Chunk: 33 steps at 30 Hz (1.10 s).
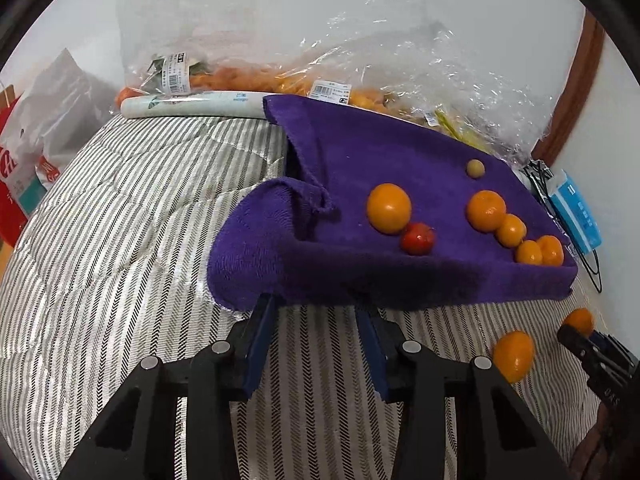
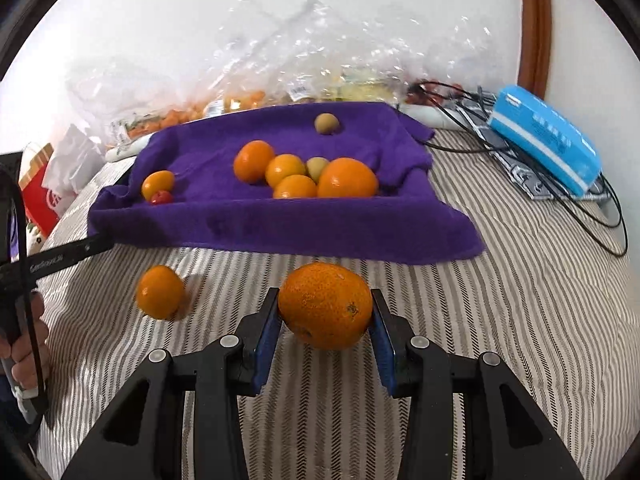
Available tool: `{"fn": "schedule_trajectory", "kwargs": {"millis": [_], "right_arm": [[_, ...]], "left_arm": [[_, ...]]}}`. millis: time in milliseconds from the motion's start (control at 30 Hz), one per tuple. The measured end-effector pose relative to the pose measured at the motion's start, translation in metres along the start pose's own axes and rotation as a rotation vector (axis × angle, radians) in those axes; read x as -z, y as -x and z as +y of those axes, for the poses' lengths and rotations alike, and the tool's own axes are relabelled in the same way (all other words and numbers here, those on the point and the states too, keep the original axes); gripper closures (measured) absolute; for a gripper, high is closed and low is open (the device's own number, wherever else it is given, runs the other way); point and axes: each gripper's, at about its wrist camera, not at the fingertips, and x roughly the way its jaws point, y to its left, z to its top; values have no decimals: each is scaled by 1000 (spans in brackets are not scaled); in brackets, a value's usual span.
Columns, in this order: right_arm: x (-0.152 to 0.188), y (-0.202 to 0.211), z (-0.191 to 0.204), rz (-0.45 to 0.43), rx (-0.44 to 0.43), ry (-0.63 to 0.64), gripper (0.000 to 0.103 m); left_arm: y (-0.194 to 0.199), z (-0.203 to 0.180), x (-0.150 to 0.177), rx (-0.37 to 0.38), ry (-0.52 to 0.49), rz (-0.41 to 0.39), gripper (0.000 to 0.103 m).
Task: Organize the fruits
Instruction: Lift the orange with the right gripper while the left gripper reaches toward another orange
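Observation:
A purple towel (image 1: 360,152) lies dished on the striped bed cover (image 1: 120,220), holding several oranges (image 2: 347,178), a small red fruit (image 2: 162,198) and two greenish ones. The tips of my left gripper (image 1: 316,304) are hidden under the towel's front hem, with the fingers (image 1: 262,332) standing apart; a grip cannot be made out. My right gripper (image 2: 325,294) is shut on an orange (image 2: 326,306), its blue pads pressing both sides, just in front of the towel. Another orange (image 2: 160,292) lies loose on the cover to its left. The right gripper (image 1: 592,344) also shows low right in the left wrist view.
Clear plastic bags of produce (image 1: 280,52) and a white roll (image 1: 192,104) line the wall behind the towel. A blue tissue pack (image 2: 548,140) and black cables (image 2: 580,200) lie at the right. A red box (image 1: 12,184) stands left. A hand (image 2: 24,344) holds the left gripper's handle.

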Motion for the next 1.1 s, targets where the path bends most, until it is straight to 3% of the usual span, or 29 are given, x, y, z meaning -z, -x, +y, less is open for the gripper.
{"fn": "schedule_trajectory", "kwargs": {"millis": [533, 800, 1100], "right_arm": [[-1, -5, -4, 38, -2, 17, 61], [-2, -3, -11, 6, 21, 52, 61], [-5, 0, -23, -17, 29, 62, 61]], "left_arm": [[17, -19, 1, 88, -66, -55, 62], [18, -22, 2, 122, -83, -72, 52], [22, -33, 6, 183, -127, -95, 49]]}}
